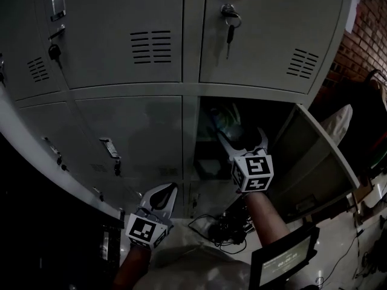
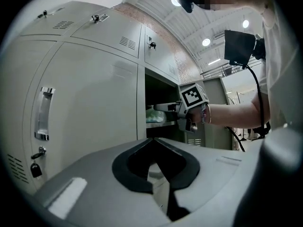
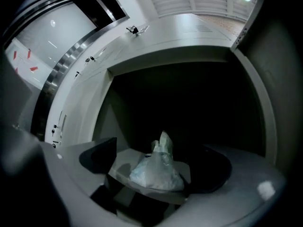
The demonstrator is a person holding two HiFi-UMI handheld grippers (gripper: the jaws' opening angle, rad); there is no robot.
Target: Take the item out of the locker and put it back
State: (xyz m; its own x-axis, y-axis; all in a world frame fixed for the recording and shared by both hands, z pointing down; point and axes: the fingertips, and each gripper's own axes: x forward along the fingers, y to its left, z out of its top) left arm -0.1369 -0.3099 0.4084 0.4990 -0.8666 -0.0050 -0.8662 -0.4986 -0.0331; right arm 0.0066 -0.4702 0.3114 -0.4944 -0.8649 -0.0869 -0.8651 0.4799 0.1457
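Note:
A pale, crumpled plastic bag (image 3: 158, 171) lies on the shelf (image 3: 124, 156) inside the open locker compartment; the head view shows the bag (image 1: 228, 119) dimly in the dark opening. My right gripper (image 1: 242, 138) reaches into that compartment. It stands open, with a jaw on either side of the bag and neither pad pressing on it. The left gripper view shows the right gripper (image 2: 163, 107) at the locker mouth beside the bag (image 2: 154, 114). My left gripper (image 1: 162, 196) hangs low in front of the closed lower doors, shut and empty.
The compartment's door (image 1: 314, 156) stands swung out to the right. Closed grey locker doors fill the left and top; a key (image 1: 230, 28) hangs in the upper right lock. Cables (image 1: 221, 228) and a screen device (image 1: 284, 260) lie below. A brick wall (image 1: 369, 35) stands far right.

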